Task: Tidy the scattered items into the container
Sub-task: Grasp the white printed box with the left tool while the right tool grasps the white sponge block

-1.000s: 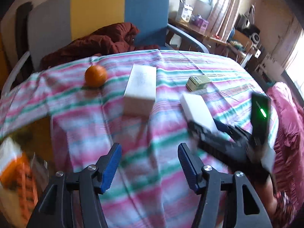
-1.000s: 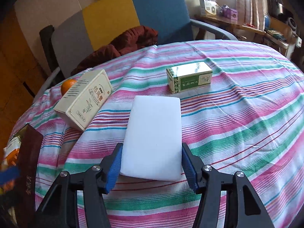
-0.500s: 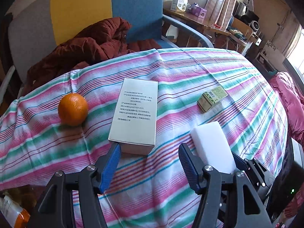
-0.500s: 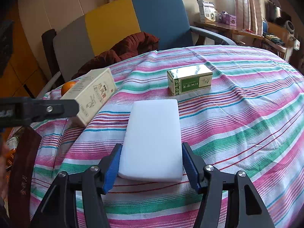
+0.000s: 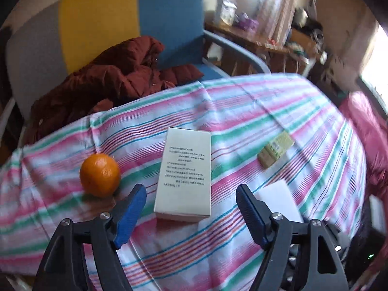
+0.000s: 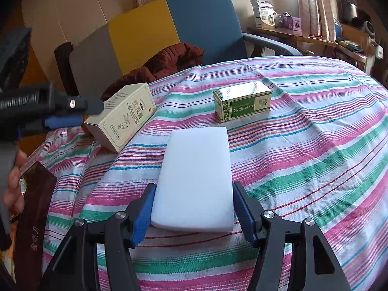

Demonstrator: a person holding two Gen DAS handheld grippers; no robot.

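Nothing looks tidied: the left gripper (image 5: 190,214), jaws just widening, is straddling the tall beige carton (image 5: 184,173) untouched; the right gripper (image 6: 191,212) is bracketing the white foam block (image 6: 197,178), contact unclear; the round orange (image 5: 100,175) at nine o'clock is waiting.

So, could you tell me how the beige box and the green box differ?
The beige box is long, with a printed cream face; the green box is shorter, with green sides and a shiny top. The beige one lies beside the orange; the green one lies alone. Both lie flat on the striped cloth.
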